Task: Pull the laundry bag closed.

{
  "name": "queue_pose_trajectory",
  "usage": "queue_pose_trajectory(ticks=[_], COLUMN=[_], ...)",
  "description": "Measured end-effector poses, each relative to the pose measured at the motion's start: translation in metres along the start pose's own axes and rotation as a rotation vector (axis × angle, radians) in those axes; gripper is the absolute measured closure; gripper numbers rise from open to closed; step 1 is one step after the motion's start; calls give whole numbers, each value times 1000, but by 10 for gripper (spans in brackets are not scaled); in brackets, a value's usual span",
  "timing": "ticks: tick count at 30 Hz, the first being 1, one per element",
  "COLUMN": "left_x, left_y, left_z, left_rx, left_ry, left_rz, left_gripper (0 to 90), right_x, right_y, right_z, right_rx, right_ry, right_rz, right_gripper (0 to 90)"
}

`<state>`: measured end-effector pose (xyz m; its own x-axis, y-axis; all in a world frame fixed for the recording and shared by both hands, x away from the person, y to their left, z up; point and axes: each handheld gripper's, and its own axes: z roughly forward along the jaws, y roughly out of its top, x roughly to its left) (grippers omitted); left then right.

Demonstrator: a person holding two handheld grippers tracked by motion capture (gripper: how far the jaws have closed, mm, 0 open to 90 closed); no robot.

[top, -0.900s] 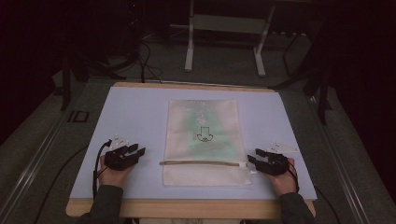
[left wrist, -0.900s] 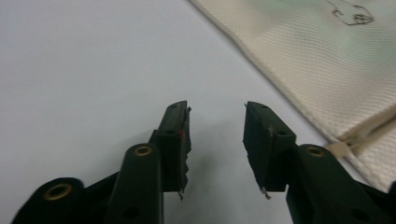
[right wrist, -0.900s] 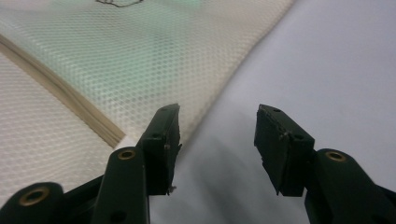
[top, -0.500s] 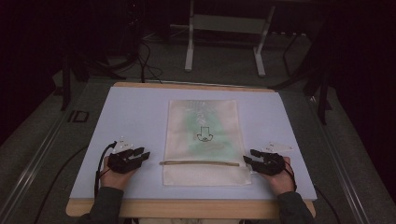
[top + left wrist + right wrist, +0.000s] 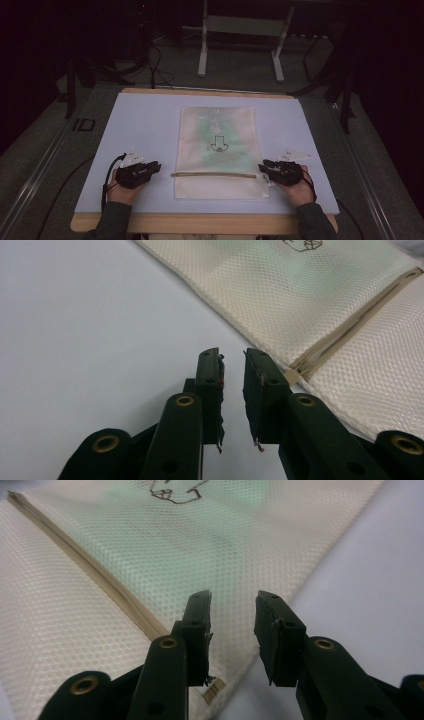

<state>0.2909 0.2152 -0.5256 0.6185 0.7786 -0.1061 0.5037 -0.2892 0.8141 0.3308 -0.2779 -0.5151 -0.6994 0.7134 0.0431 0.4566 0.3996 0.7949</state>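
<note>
The left gripper (image 5: pixel 232 357) is seen with its jaws parted by a narrow gap, and nothing is held between them. Its tips are poised over the bare mat (image 5: pixel 90 320), just beside the left edge of the bag (image 5: pixel 320 300), close to the end of the zip (image 5: pixel 350 322). Whether the right-hand jaw touches the bag's edge cannot be told, since the jaw itself hides the contact line.

The right gripper (image 5: pixel 232 602) is shown with a somewhat wider gap, likewise empty. Its jaws are placed over the bag's (image 5: pixel 165 545) right margin: one jaw is seen against the mesh near the zip (image 5: pixel 95 570), the other at the border where mesh gives way to mat (image 5: pixel 380 565). A small tab at the zip's end is visible beneath the jaws.

In the high view, the left gripper (image 5: pixel 152 169) and right gripper (image 5: pixel 265 167) are found at opposite ends of the zip (image 5: pixel 215 174), each pointed inward toward the bag (image 5: pixel 216 150) and carried by a hand (image 5: pixel 125 190) entering from the near edge. The bag is laid flat at the middle of the pale blue mat (image 5: pixel 145 120), its long side running away from the person, with a green tint and a dark drawn mark (image 5: pixel 218 144) at its centre. The zip is seen to run across the bag near its front end. The mat is borne by a wooden table (image 5: pixel 200 222).
</note>
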Motion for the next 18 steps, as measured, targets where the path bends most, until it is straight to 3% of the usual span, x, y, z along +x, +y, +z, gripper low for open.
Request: queue_pose_trajectory(ticks=[8, 18], left_x=[-1, -5], left_y=[0, 0], left_z=[0, -2], left_rx=[5, -2], left_ry=[-13, -33], left_rz=[5, 31], left_gripper=[762, 742], right_x=[8, 24], right_y=[10, 23], right_z=[2, 22], right_rx=[23, 83], right_ry=[21, 78], right_rz=[-34, -94], right_gripper=[678, 680])
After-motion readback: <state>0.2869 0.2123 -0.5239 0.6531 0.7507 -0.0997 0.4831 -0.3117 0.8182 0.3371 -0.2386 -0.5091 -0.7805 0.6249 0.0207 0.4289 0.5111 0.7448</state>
